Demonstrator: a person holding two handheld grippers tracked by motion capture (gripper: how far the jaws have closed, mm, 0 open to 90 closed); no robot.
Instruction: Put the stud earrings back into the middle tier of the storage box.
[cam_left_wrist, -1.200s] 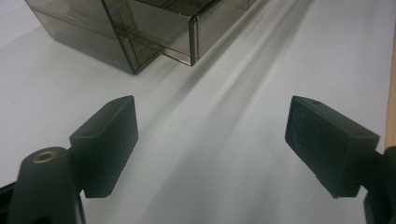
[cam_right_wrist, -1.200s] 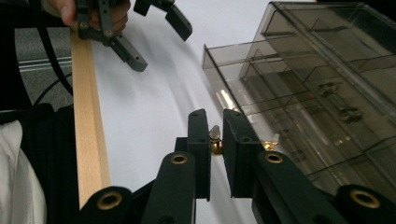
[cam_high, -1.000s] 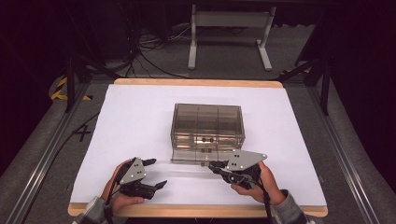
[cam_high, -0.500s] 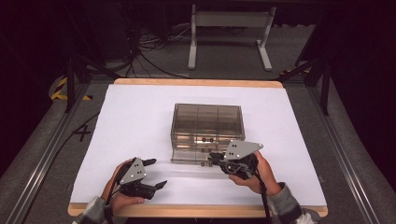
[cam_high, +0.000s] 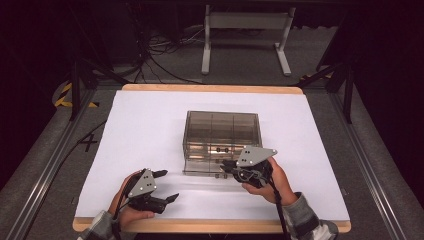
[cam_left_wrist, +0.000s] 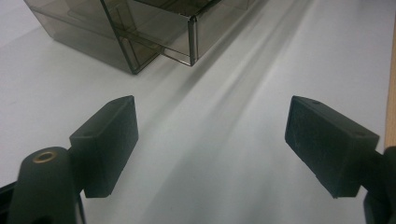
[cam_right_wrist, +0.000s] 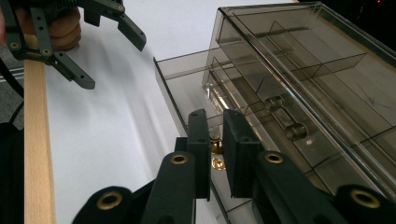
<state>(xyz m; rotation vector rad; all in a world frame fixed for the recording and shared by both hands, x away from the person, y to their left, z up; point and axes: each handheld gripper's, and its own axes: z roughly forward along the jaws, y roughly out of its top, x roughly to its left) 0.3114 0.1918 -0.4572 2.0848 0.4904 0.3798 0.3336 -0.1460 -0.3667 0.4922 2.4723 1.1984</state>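
A smoky clear plastic drawer box (cam_high: 222, 127) stands mid-table on the white sheet. Its lower drawer (cam_high: 200, 167) sticks out toward me, with dividers inside. In the right gripper view my right gripper (cam_right_wrist: 215, 116) has its jaws closed on the small brass knob (cam_right_wrist: 215, 149) on the drawer's front wall (cam_right_wrist: 187, 74). The high view shows that gripper (cam_high: 226, 167) at the drawer's right front. My left gripper (cam_high: 170, 185) rests near the front edge, left of the drawer, open and empty. Its two pads (cam_left_wrist: 109, 135) stand wide apart over bare white sheet, the box corner (cam_left_wrist: 116, 32) ahead.
The table's wooden front edge (cam_high: 210, 226) runs just behind both hands. Bare white sheet (cam_high: 145, 125) lies left, right and beyond the box. A metal stand (cam_high: 245, 35) and cables (cam_high: 155, 55) sit on the floor past the table.
The right gripper has edged slightly toward the box, still closed at the drawer front. The left gripper has stayed put.
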